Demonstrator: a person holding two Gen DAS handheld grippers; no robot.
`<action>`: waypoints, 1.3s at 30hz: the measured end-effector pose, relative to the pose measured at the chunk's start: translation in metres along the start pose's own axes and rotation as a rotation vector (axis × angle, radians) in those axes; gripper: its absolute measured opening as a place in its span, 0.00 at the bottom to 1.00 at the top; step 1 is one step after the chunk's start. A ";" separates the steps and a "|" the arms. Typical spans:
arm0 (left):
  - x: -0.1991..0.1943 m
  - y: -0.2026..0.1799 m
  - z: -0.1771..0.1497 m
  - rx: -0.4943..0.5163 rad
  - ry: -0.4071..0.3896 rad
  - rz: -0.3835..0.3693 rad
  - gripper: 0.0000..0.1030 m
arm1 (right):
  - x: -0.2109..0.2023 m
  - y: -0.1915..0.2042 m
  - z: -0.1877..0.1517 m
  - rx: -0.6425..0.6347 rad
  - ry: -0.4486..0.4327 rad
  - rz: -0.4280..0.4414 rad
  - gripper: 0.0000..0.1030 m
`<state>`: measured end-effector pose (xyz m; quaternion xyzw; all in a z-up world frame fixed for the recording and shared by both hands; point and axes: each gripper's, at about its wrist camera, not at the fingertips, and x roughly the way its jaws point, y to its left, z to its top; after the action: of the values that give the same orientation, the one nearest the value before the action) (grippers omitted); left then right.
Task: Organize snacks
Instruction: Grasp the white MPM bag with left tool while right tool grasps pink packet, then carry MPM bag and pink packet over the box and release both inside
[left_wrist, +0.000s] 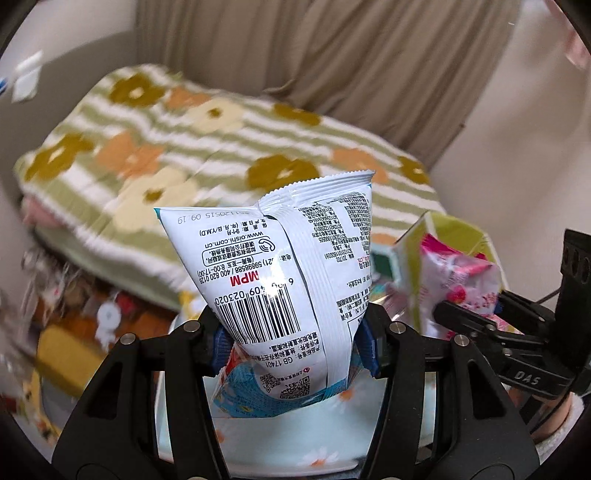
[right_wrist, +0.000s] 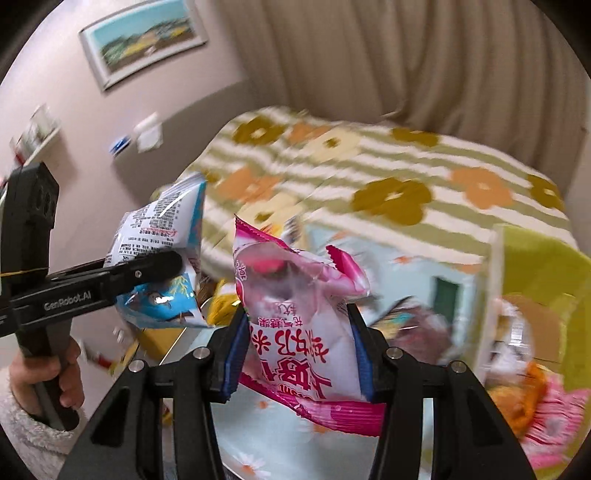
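While the left gripper clamps the white-and-blue snack bag and the right gripper pinches the pink candy bag, both aloft, the carrying step seemingly precedes dropping them into the green box.

The left gripper has its two black fingers closed tight, and the blue pads press from both sides on the lower part of a white and blue snack bag, which stands up between them. The right gripper is closed in the same way, its blue pads squeezing a pink snack bag. In the right wrist view a hand in a fluffy white sleeve grasps the handle of the left gripper. The two grippers are held near each other, side by side
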<state>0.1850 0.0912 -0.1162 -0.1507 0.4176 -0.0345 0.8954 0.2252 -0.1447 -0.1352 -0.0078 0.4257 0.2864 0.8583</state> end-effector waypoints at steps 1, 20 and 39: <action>0.002 -0.011 0.007 0.013 -0.008 -0.016 0.49 | -0.010 -0.009 0.002 0.017 -0.016 -0.010 0.44; 0.142 -0.274 0.049 0.220 0.122 -0.231 0.50 | -0.112 -0.225 -0.009 0.209 -0.097 -0.190 0.44; 0.234 -0.330 0.011 0.368 0.330 -0.143 0.99 | -0.089 -0.297 -0.037 0.418 -0.009 -0.186 0.44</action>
<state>0.3668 -0.2641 -0.1836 -0.0068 0.5332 -0.1973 0.8227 0.3041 -0.4459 -0.1620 0.1326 0.4693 0.1117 0.8659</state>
